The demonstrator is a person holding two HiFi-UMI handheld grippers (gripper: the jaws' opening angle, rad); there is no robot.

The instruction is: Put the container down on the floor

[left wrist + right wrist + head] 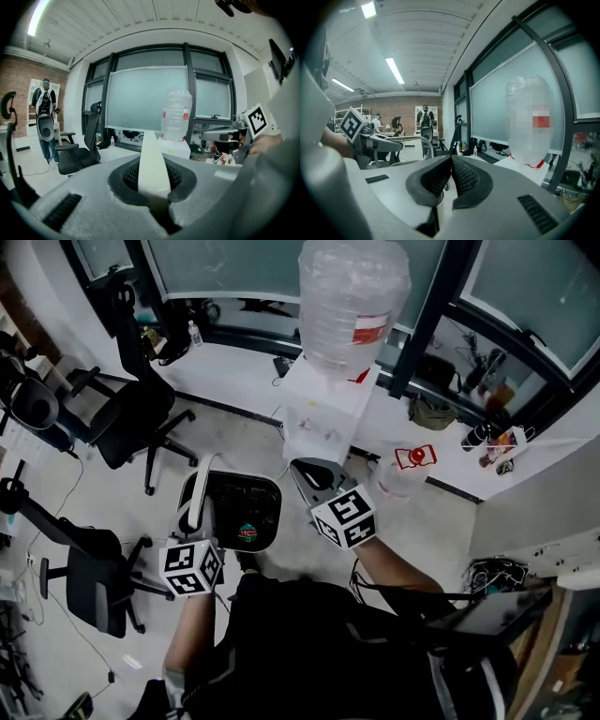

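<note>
In the head view a black container (246, 510) with a white handle (208, 465) sits below me, in front of my legs. My left gripper (197, 507) is shut on that handle. The left gripper view shows the handle (152, 159) as a white strap rising from between the closed pads of the left gripper (151, 185). Whether the container touches the floor cannot be told. To its right, my right gripper (303, 469) is shut and holds nothing. In the right gripper view, the right gripper (451, 161) has its pads meeting.
A water dispenser (323, 418) with a large clear bottle (352, 306) stands just beyond the container. Black office chairs (141, 409) (89, 577) are at the left. A white desk (525, 488) and cables (487, 573) are at the right. A person (45, 117) stands far off.
</note>
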